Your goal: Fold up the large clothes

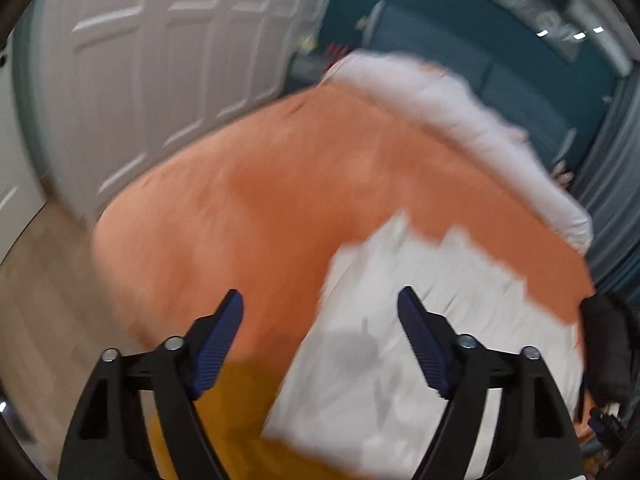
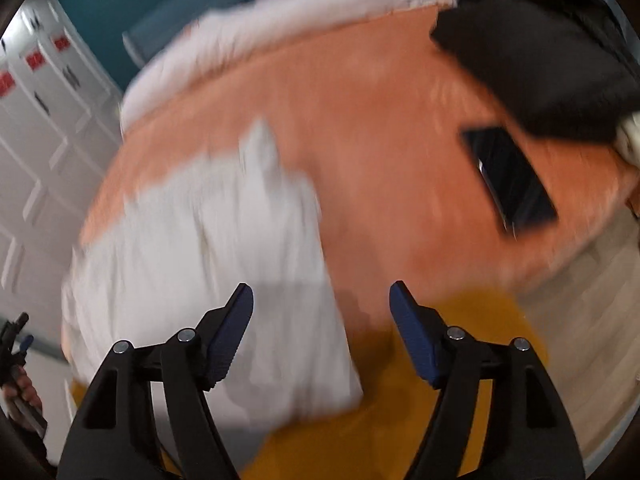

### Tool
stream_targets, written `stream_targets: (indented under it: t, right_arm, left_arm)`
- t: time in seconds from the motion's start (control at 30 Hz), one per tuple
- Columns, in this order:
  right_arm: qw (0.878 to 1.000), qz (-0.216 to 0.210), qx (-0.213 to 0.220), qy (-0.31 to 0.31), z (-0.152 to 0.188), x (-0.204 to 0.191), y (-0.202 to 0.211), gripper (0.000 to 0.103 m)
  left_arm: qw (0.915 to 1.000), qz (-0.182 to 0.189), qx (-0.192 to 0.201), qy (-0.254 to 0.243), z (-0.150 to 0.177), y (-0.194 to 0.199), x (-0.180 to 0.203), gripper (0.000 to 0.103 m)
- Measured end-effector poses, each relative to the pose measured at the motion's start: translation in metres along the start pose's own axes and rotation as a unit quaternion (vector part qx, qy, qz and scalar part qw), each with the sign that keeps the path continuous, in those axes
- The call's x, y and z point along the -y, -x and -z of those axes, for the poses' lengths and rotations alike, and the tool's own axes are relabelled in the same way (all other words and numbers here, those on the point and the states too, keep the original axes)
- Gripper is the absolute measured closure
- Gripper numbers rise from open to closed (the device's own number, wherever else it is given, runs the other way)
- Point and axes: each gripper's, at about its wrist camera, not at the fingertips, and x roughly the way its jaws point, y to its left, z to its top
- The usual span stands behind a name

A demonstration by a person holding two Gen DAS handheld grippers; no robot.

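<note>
A white garment (image 1: pixel 420 328) lies spread on the orange bed cover (image 1: pixel 280 200), its near edge hanging over the bed's front. It also shows in the right wrist view (image 2: pixel 208 264). My left gripper (image 1: pixel 320 304) is open and empty, held above the bed's near edge, just left of the garment. My right gripper (image 2: pixel 322 300) is open and empty above the garment's right edge. Both views are motion-blurred.
A black garment (image 2: pixel 532 60) and a black phone (image 2: pixel 512 176) lie on the bed at the right. White bedding (image 1: pixel 460 108) lines the far side. A mustard bed skirt (image 2: pixel 440 360) hangs below. White closet doors (image 1: pixel 160 60) stand left. The left hand-held gripper (image 2: pixel 16 344) shows at the edge.
</note>
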Motion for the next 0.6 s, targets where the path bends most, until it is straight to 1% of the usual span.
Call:
stream_targets:
  t: [0.07, 0.1, 0.13, 0.17, 0.2, 0.23, 0.27, 0.3, 0.33, 0.37, 0.4, 0.43, 0.47, 0.5, 0.53, 0.57, 0.6]
  right_arm:
    - [0.999, -0.033, 0.020, -0.011, -0.025, -0.009, -0.016, 0.032]
    - [0.999, -0.044, 0.030, -0.009, -0.037, -0.021, -0.028, 0.031]
    - [0.998, -0.050, 0.039, -0.006, -0.047, -0.027, -0.039, 0.030]
    - [0.998, -0.056, 0.042, -0.003, -0.060, -0.034, -0.056, 0.029]
    - [0.998, -0.057, 0.036, -0.005, -0.072, -0.042, -0.075, 0.029]
    - [0.998, -0.058, 0.029, -0.008, -0.080, -0.049, -0.092, 0.029]
    - [0.998, -0.058, 0.016, -0.014, -0.086, -0.051, -0.113, 0.029]
    - [0.998, -0.054, -0.004, -0.021, -0.090, -0.052, -0.134, 0.031]
    - [0.998, -0.049, -0.019, -0.022, -0.089, -0.056, -0.145, 0.063]
    - [0.998, -0.037, -0.039, -0.011, -0.084, -0.057, -0.156, 0.075]
    - [0.999, -0.026, -0.034, 0.000, -0.080, -0.063, -0.151, 0.086]
    - [0.999, -0.044, 0.005, 0.012, -0.079, -0.068, -0.133, 0.089]
    - [0.997, -0.061, 0.034, 0.017, -0.081, -0.072, -0.117, 0.090]
    - [0.996, -0.069, 0.055, 0.023, -0.083, -0.075, -0.105, 0.090]
    - [0.995, -0.071, 0.072, 0.027, -0.082, -0.076, -0.097, 0.090]
    - [0.994, -0.064, 0.080, 0.030, -0.078, -0.073, -0.099, 0.090]
    - [0.996, -0.046, 0.066, 0.034, -0.074, -0.070, -0.112, 0.090]
  left_arm:
    - [0.9998, 0.017, -0.009, -0.008, -0.024, -0.031, 0.019, 0.018]
    - [0.9997, 0.020, -0.014, -0.009, -0.033, -0.049, 0.027, 0.018]
    - [0.9990, 0.032, -0.028, -0.013, -0.040, -0.071, 0.037, 0.018]
    - [0.9982, 0.038, -0.043, -0.017, -0.042, -0.090, 0.044, 0.018]
    - [0.9977, 0.028, -0.060, -0.012, -0.043, -0.111, 0.050, 0.018]
    - [0.9965, 0.033, -0.077, -0.005, -0.042, -0.131, 0.054, 0.018]
    - [0.9951, 0.037, -0.092, 0.000, -0.040, -0.147, 0.055, 0.024]
    - [0.9941, 0.029, -0.104, 0.006, -0.036, -0.163, 0.056, 0.044]
    - [0.9927, 0.020, -0.119, 0.006, -0.031, -0.179, 0.057, 0.055]
    - [0.9924, 0.002, -0.123, 0.002, -0.026, -0.184, 0.058, 0.072]
    - [0.9930, -0.017, -0.117, -0.009, -0.022, -0.186, 0.059, 0.086]
    - [0.9941, -0.018, -0.106, -0.016, -0.020, -0.182, 0.058, 0.090]
    - [0.9949, -0.015, -0.099, -0.016, -0.019, -0.179, 0.055, 0.093]
    - [0.9956, -0.013, -0.091, -0.019, -0.018, -0.176, 0.053, 0.095]
    - [0.9956, -0.014, -0.090, -0.024, -0.017, -0.177, 0.050, 0.095]
    - [0.9951, -0.024, -0.089, -0.035, -0.015, -0.182, 0.051, 0.095]
    - [0.9942, -0.037, -0.089, -0.048, -0.009, -0.186, 0.054, 0.095]
